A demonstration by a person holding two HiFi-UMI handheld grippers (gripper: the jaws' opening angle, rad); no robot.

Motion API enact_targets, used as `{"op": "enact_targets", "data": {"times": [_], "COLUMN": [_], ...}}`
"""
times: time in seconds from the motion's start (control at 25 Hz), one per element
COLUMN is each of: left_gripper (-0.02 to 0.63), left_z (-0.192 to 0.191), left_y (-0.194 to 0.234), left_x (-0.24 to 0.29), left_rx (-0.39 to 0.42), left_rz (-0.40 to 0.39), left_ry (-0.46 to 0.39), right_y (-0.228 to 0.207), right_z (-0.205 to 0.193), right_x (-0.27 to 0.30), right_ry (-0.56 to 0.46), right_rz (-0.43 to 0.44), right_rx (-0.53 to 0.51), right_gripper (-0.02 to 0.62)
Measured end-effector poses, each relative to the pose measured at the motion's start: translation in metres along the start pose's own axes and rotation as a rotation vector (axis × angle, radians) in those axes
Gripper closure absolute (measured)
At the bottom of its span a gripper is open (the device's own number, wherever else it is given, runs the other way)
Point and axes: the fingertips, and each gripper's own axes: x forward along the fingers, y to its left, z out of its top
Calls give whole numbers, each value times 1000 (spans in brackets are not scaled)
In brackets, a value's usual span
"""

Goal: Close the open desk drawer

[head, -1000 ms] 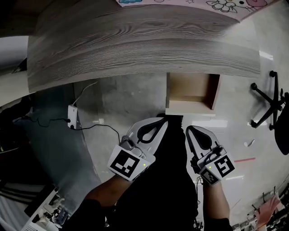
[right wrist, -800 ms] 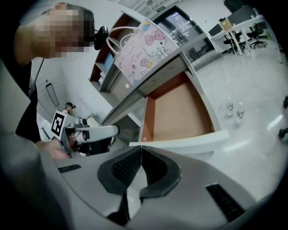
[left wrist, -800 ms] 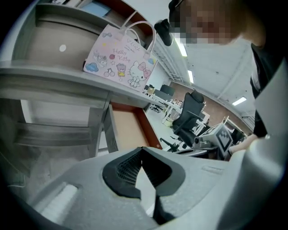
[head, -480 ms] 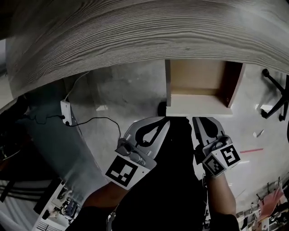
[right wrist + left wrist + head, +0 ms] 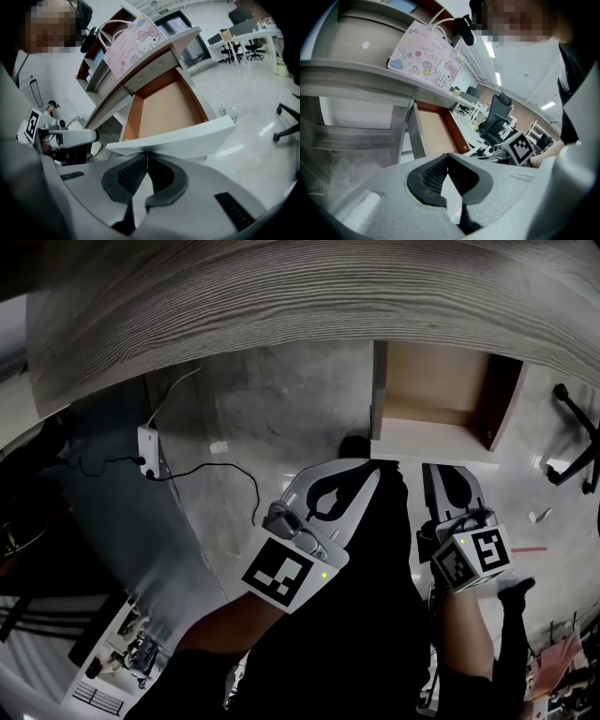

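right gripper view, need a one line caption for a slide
Closed right tool poised at the white front of the open desk drawer, its wooden inside bare.

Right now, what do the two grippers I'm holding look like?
The left gripper and right gripper match: light grey plastic bodies tapering into two curved jaws, lined with black ribbed pads around a teardrop-shaped gap. Each carries a white marker cube with black square patterns and a small green light.
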Motion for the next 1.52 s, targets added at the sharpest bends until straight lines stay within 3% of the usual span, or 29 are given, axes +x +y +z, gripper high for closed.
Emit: {"op": "enact_targets", "data": {"times": [0.24,0.48,0.84,0.96,1.52], "left_gripper": [600,600,600,600,600], "left_z": [23,37,41,56,81], "left_y": [-16,-24,-7,2,34], "left_x": [-7,-16,22,37,78], "left_rx": [67,69,119,153,114], "left_rz": [-45,-59,-64,-63,-23], "left_ry": [-39,-53,-58,-87,-128], "right_y": [19,35,32,27,11], "right_z": [21,49,114,131,152], "right_x": [-15,-21,-8,-1,40], "right_ry": [-78,-154,-294,-310,-310], "right_rz": [10,25,46,41,59], "right_rx": [-45,-94,-116,-110,-128], "right_gripper": [583,583,583,583,583]}}
